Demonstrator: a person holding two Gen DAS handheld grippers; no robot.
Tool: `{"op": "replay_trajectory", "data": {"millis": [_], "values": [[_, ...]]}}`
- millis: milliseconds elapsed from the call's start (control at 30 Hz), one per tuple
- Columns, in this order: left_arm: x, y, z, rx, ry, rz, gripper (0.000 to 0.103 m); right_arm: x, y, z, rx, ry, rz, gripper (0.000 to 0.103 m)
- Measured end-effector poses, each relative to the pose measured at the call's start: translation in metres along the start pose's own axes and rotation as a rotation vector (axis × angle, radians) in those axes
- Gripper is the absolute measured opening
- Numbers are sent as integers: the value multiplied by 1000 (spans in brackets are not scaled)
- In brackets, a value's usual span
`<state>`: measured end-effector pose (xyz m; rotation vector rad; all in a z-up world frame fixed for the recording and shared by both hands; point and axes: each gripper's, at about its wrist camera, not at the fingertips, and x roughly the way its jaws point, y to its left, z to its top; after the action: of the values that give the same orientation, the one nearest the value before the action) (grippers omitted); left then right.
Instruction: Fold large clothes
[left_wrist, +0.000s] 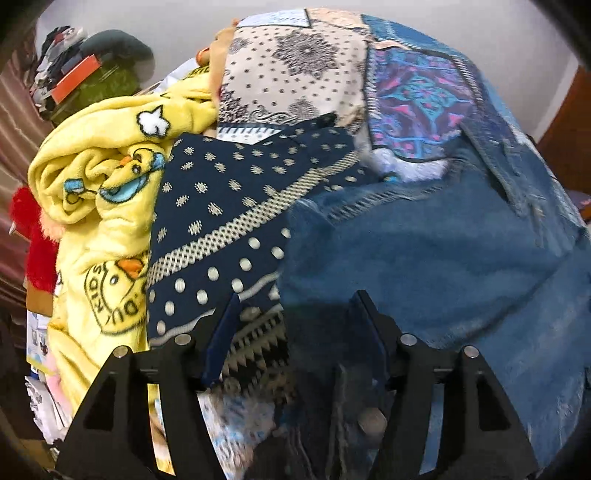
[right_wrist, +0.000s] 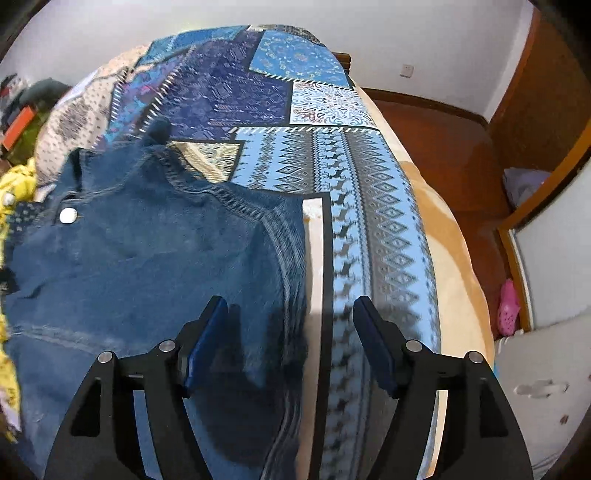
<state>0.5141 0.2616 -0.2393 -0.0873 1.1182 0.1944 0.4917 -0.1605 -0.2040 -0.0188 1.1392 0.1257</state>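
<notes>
We hold the left gripper (left_wrist: 295, 314) with its 2 jaws apart above the blue denim jacket (left_wrist: 424, 258), gripping nothing. The right gripper (right_wrist: 288, 314) likewise stands open, empty, over the jacket's edge and the patterned blue patchwork bedspread (right_wrist: 369, 206).

Denim jacket (left_wrist: 424, 258) smeared by motion blur near the lens, lower hem cut off at the bottom edge. Yellow blanket (left_wrist: 96, 206) partly buried under navy patterned cloth (left_wrist: 221, 206). Far-left clutter (left_wrist: 62, 70) too small and dim to identify. Pink shoe (right_wrist: 508, 306) half hidden behind a board.
</notes>
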Motion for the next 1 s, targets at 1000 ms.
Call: {"op": "replay_trajectory", "data": {"millis": [1000], "values": [[-141, 12, -215, -128, -43, -278, 89, -146, 2, -180, 29, -158, 153, 86]]}}
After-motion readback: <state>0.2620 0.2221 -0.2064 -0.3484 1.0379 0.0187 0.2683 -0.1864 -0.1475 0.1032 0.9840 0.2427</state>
